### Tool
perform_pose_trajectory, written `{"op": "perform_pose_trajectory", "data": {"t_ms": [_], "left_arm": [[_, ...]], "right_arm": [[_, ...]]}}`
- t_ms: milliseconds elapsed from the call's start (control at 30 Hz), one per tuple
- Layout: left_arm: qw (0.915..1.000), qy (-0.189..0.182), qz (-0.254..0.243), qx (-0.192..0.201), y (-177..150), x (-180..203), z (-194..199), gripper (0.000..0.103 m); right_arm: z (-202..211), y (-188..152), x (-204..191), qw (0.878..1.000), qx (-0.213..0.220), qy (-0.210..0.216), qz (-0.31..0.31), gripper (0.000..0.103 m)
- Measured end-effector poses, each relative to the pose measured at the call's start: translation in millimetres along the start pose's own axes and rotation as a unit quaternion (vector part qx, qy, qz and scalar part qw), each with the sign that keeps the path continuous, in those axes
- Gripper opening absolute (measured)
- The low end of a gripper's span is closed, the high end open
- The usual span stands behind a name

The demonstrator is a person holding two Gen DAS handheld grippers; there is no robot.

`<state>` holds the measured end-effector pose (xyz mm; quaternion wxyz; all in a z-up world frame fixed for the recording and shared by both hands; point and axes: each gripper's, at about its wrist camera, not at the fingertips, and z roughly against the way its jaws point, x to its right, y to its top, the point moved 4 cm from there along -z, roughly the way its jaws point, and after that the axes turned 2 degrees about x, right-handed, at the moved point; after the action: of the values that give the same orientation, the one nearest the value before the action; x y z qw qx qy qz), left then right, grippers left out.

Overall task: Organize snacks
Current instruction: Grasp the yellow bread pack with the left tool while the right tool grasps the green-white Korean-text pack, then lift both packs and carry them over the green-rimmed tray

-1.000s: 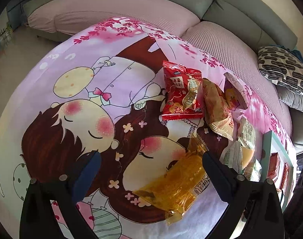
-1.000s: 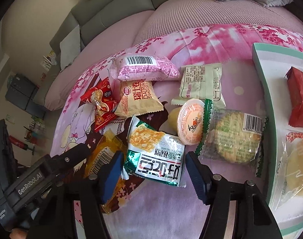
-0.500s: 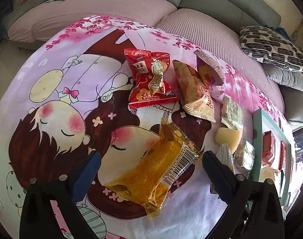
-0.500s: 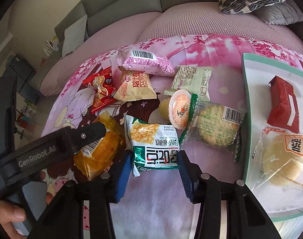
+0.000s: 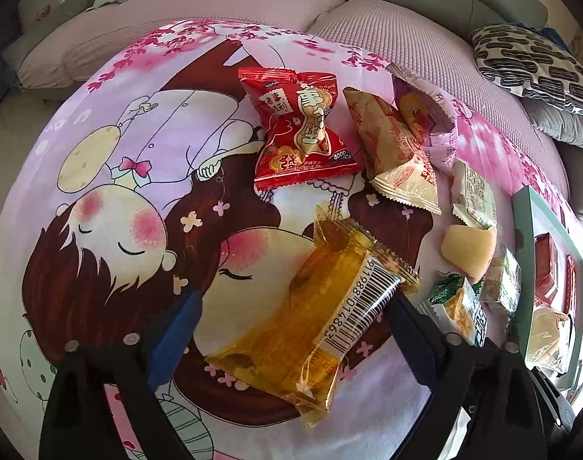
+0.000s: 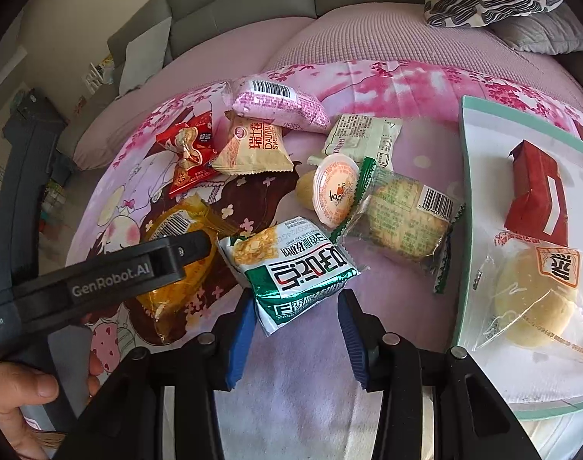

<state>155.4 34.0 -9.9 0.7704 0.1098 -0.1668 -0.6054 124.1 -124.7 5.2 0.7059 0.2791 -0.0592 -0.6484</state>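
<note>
Nine snack packets lie loose on the cartoon-print cloth (image 5: 145, 176); three more sit in the tray (image 6: 468, 207) at the right. The right gripper (image 6: 297, 316) has been closing, its jaws now pinching the near end of the one green-and-white packet (image 6: 291, 264). The left gripper (image 5: 291, 329) has been narrowing, jaws still wide around the one yellow packet (image 5: 318, 310); its right jaw touches the packet, its left jaw stands clear.
</note>
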Motion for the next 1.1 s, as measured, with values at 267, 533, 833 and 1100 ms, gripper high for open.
{"op": "perform_pose_trajectory", "data": {"t_ms": [267, 533, 833, 1100], "left_arm": [[0.9996, -0.01, 0.025, 0.002, 1.0, -10.2, 1.7, 0.048], [0.9993, -0.014, 0.035, 0.002, 1.6, -11.1, 1.7, 0.046], [0.999, -0.017, 0.041, -0.001, 0.8, -11.6, 0.9, 0.046], [0.9987, -0.022, 0.047, -0.003, -0.1, -12.6, -0.1, 0.046]], "right_arm": [[3.3, 6.1, -2.4, 0.999, 0.006, -0.024, 0.03, 0.056], [-7.0, 16.6, -15.0, 0.995, -0.01, -0.041, 0.094, 0.06], [-26.5, 23.7, -25.3, 0.992, -0.022, -0.048, 0.113, 0.066], [-28.9, 28.1, -29.6, 0.99, -0.023, -0.045, 0.13, 0.071]]}}
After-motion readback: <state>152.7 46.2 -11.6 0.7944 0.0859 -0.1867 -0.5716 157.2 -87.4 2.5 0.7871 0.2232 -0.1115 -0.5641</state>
